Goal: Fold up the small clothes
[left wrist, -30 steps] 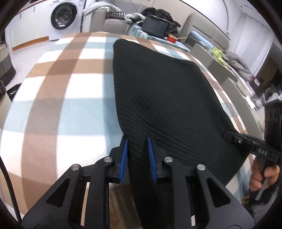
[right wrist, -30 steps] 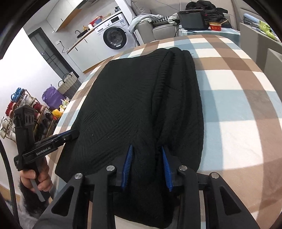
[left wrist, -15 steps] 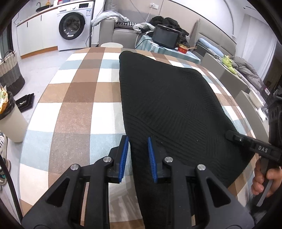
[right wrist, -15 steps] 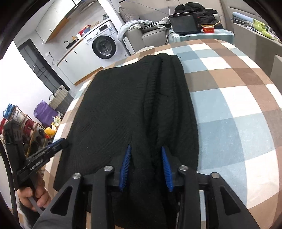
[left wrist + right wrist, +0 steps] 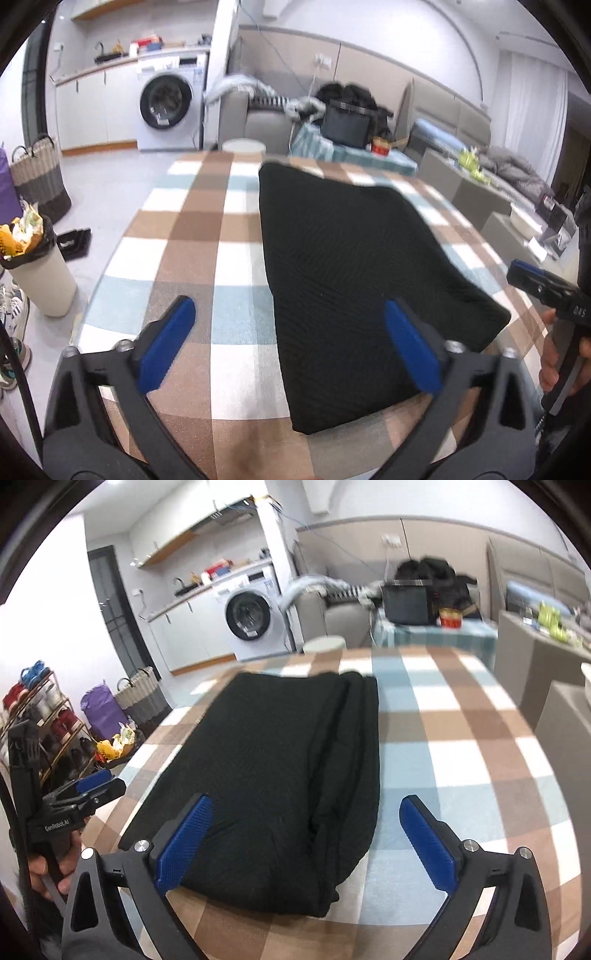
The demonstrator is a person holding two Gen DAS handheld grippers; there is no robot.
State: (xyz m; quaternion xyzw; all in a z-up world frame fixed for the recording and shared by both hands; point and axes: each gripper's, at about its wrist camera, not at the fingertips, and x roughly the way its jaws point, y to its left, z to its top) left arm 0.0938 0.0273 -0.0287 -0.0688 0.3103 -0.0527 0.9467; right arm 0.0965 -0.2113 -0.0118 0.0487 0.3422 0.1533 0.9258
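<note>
**A:** Start at the jaws. How do they stand?

**B:** Both pairs are spread wide and grasp nothing. The left gripper (image 5: 288, 339) hangs above the near edge of the tabletop (image 5: 192, 236), its blue pads (image 5: 166, 347) well apart: one over the checked cloth, the other over the near part of the black garment (image 5: 354, 280). The right gripper (image 5: 306, 834) is just as released, one pad (image 5: 184, 842) over the garment's near left part and the other over bare checks to its right.

**A:** And the garment itself?

**B:** It lies flat on the tabletop as a long dark knitted rectangle, running from the near edge away toward the far side. In the right wrist view its right side (image 5: 354, 746) shows several stacked layers, so it is folded lengthwise. Neither gripper touches it, as far as I can tell.

**A:** Can each gripper see the other?

**B:** Yes. The right gripper shows at the right rim of the left wrist view (image 5: 543, 288), held in a hand (image 5: 561, 358) just off the garment's corner. The left one shows at the left rim of the right wrist view (image 5: 85, 794).

**A:** Further out?

**B:** A washing machine (image 5: 166, 107) under a counter, a woven basket (image 5: 38, 173), a bin (image 5: 35, 266) stuffed with rubbish, a sofa (image 5: 258, 122) with clothes heaped on it, and a shoe rack (image 5: 40, 716) by the wall.
</note>
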